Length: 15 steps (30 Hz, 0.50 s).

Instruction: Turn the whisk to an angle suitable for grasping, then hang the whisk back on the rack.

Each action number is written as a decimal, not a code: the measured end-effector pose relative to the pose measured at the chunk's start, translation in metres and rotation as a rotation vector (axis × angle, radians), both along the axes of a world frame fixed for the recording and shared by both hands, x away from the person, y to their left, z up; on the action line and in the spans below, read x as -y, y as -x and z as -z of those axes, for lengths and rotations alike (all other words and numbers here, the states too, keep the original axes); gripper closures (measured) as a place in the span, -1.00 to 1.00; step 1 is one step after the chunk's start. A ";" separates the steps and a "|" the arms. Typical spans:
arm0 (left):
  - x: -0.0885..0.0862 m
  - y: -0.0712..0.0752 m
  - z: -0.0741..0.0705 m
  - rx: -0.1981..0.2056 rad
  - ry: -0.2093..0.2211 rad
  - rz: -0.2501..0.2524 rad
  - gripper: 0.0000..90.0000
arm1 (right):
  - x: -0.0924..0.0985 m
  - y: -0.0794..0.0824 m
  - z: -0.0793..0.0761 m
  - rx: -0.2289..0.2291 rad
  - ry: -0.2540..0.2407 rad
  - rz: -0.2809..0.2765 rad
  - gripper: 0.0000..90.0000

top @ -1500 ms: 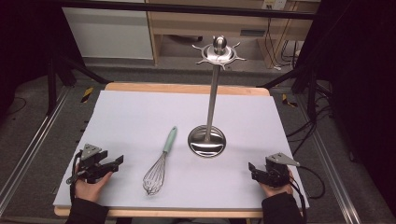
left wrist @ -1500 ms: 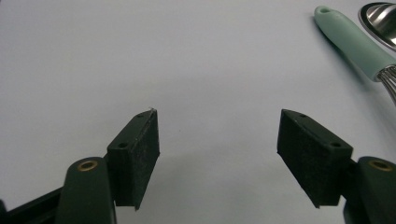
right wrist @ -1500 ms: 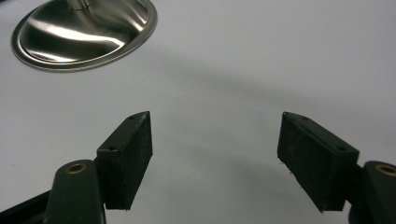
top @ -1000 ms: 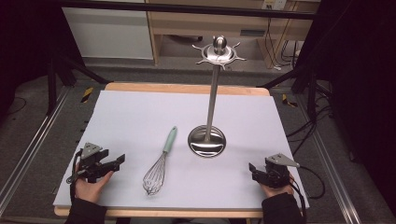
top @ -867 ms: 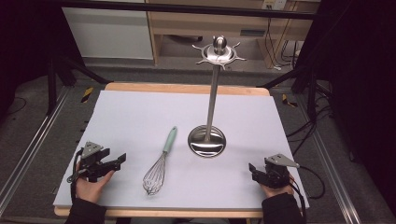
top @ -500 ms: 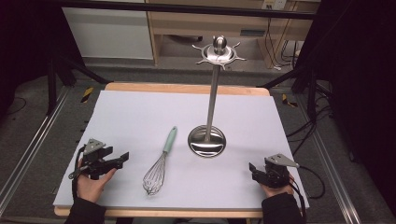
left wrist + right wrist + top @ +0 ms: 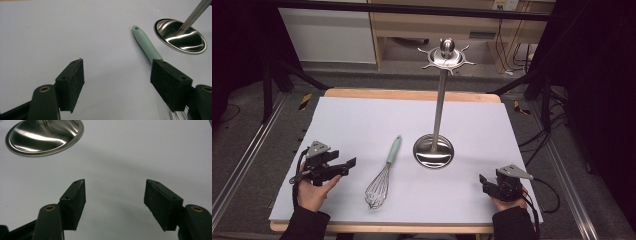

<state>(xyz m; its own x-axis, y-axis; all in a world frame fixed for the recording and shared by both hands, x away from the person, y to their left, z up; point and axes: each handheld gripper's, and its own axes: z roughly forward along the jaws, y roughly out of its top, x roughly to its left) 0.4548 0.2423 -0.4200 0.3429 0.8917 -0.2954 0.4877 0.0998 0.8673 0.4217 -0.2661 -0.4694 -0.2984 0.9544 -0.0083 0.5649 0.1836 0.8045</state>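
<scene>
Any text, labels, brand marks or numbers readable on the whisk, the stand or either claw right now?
None readable. The whisk, its green handle, the steel stand, the left claw and right claw show no lettering. A pale strip on the shelf behind the table is too blurred to read.

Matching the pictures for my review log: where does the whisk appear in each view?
High view: whisk lies left of centre, green handle pointing up-right.
Left gripper view: whisk handle runs from upper centre down behind the right jaw.
Right gripper view: not in it.
Shared landmark: the steel stand's round base.
</scene>
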 end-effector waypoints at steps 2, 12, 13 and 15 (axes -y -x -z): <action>0.004 -0.001 -0.003 0.002 0.001 0.002 -0.40 | 0.000 0.000 0.000 0.001 0.001 0.000 -0.24; 0.024 -0.006 -0.014 0.005 -0.024 0.049 -0.36 | 0.000 0.000 -0.001 0.006 0.006 -0.006 -0.24; 0.027 -0.007 -0.016 0.001 -0.028 0.055 -0.36 | 0.000 0.000 -0.001 0.008 0.007 -0.007 -0.24; 0.031 -0.009 -0.018 -0.002 -0.032 0.066 -0.34 | 0.000 0.000 -0.001 0.004 0.003 -0.005 -0.24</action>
